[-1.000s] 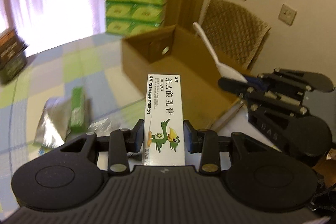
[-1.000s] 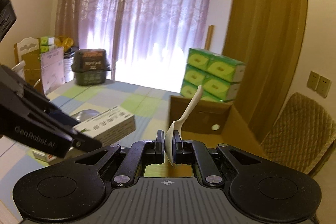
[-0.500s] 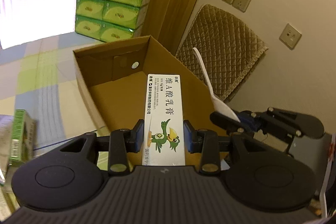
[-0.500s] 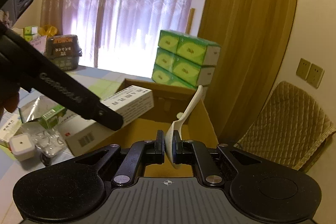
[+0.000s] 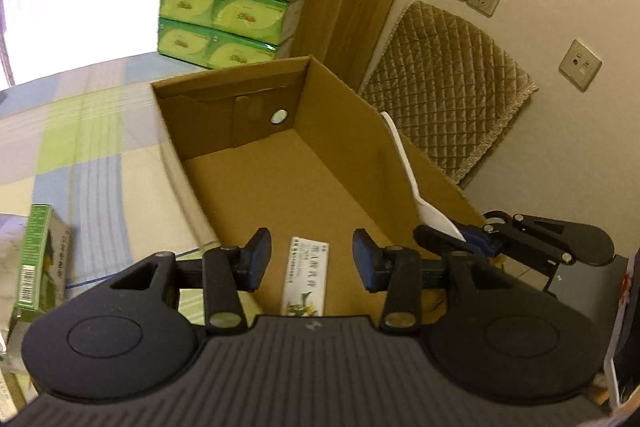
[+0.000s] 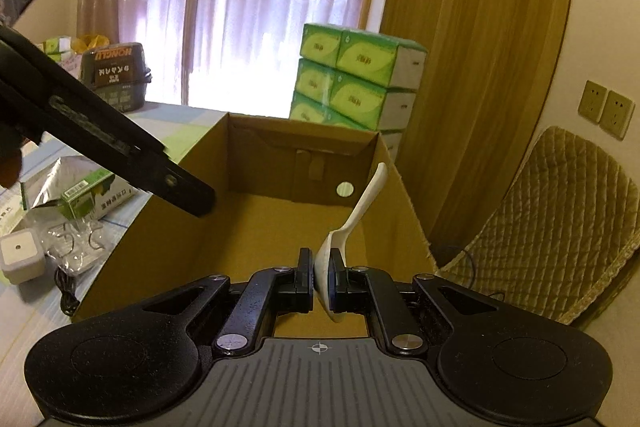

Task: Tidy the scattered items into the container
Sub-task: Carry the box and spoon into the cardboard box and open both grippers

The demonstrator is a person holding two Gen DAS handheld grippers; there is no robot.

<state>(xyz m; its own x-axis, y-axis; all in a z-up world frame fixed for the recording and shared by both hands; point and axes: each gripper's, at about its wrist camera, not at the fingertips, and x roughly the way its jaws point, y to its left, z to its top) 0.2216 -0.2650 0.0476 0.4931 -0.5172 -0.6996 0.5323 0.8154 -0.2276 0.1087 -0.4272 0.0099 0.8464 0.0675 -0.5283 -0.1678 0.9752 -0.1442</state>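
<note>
Desk (image 5: 100, 155), far left: green box (image 5: 40, 263) standing on end, foil pouch (image 6: 60, 175) under a second green carton (image 6: 86, 197), small white cube (image 6: 20, 255), clear bag of metal hooks (image 6: 80, 247). None touch the cardboard box (image 5: 352, 131). Left gripper (image 5: 312, 263) over the box's near end, jaws spread wide, nothing held. Ointment carton (image 5: 306, 279) lies flat on the box floor directly below the gap, long axis running near-to-far along the box. Box interior otherwise bare cardboard. Stacked green tissue packs (image 5: 228, 3) behind the far wall. Right gripper (image 6: 320, 275) clamped on the bowl of a white plastic spoon (image 6: 356, 215), handle pointing up and away, tilted right, above the box's right wall. Quilted chair (image 6: 560, 219) beyond.
</note>
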